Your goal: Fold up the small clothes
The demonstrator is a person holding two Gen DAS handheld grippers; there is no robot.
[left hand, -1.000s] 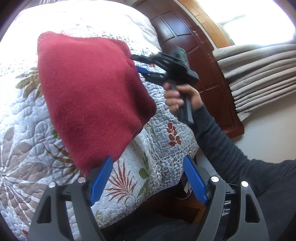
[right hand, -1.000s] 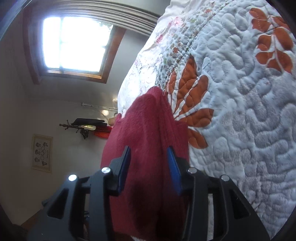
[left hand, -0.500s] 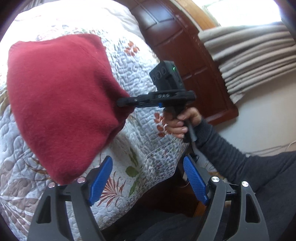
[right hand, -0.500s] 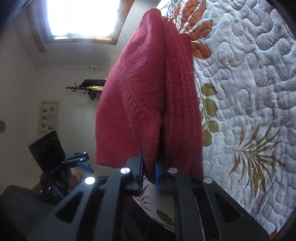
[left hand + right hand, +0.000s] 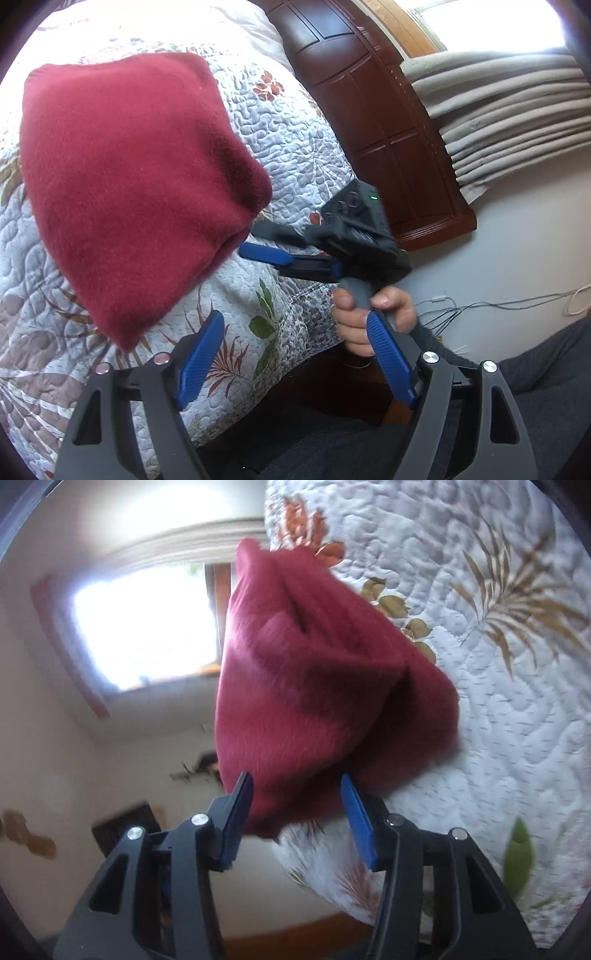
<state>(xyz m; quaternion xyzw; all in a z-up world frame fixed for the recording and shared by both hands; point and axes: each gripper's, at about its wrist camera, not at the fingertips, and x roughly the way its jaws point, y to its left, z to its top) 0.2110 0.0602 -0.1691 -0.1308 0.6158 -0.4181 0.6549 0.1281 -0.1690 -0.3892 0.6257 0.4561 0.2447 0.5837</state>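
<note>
A dark red fleece garment [image 5: 140, 177] lies folded on the floral quilt [image 5: 295, 147], near the bed's edge. My left gripper [image 5: 295, 354] is open and empty, held just short of the garment's lower corner. In the left wrist view my right gripper [image 5: 249, 238], held by a hand [image 5: 369, 317], is at the garment's right edge with its fingers parted. The right wrist view is blurred and shows the red garment [image 5: 314, 686] bunched in thick folds. Its near edge sits between the spread pads of the right gripper [image 5: 297, 816], which do not squeeze it.
A dark wooden headboard [image 5: 369, 110] stands behind the bed and grey curtains [image 5: 498, 110] hang beside it. Cables [image 5: 480, 306] trail along the wall by the floor. The quilt's edge [image 5: 332, 878] drops off below the garment. A bright window [image 5: 147, 627] is across the room.
The right gripper, shut on the red garment's edge half a second ago, has opened and let it go. The garment has settled lower on the quilt. The left gripper stayed open.
</note>
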